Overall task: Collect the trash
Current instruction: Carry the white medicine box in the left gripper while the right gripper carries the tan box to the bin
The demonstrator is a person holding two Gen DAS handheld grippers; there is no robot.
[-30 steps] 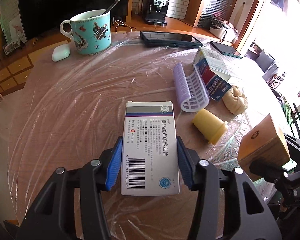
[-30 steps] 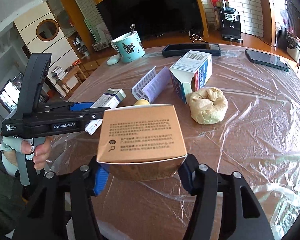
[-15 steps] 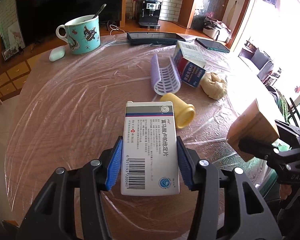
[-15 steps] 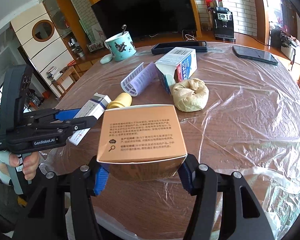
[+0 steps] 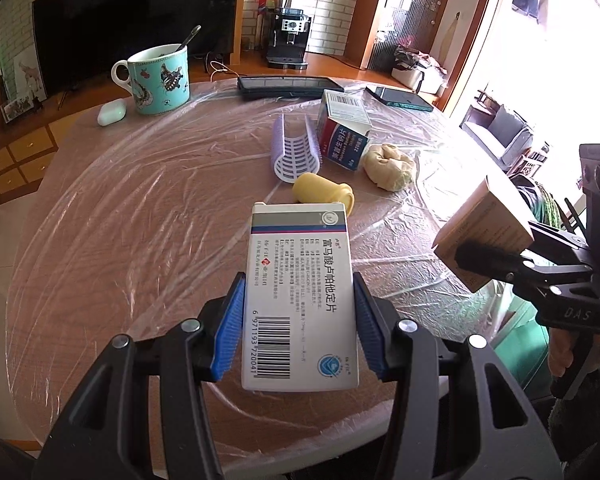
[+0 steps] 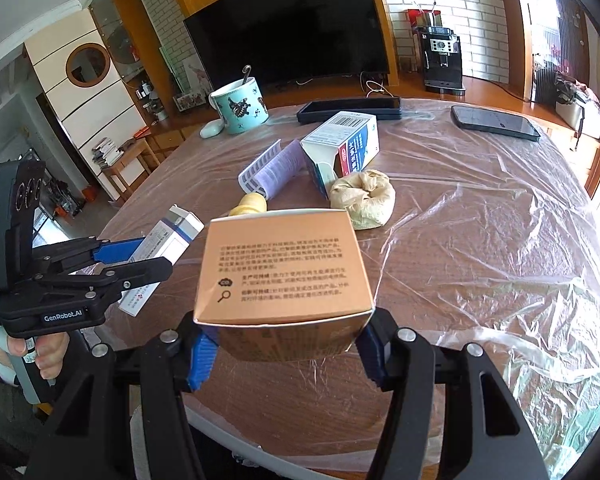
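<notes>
Two boxes are off the tabletop (image 5: 100,216), one clamped in each set of my fingers. At far left on the plastic-covered wood stand a turquoise mug (image 5: 158,80) with a spoon in it and, just beside it, a white earbud case (image 5: 111,112).

My left gripper (image 5: 298,320) has its blue pads pressed against the long sides of a white medicine box (image 5: 299,300): flat and rectangular, with a grey and blue band across its far end, columns of Chinese print, a barcode and a round blue logo at the near end. It hangs above the near part of the tabletop.

Beyond it lie a lilac hair roller (image 5: 296,152), a yellow plastic cap (image 5: 322,196) on its side, an open blue, red and white carton (image 5: 344,132) and a crumpled beige wad (image 5: 388,166), all close together. A dark tablet (image 5: 288,87) and a phone (image 5: 404,98) rest near the far edge.

At right, my right gripper (image 6: 286,348) grips a tan cardboard box (image 6: 282,268) by its lower sides, its top face printed in dark Chinese text with a cloud icon and a magnifier icon; its near flap edge gapes slightly. It is held above the near rim.
</notes>
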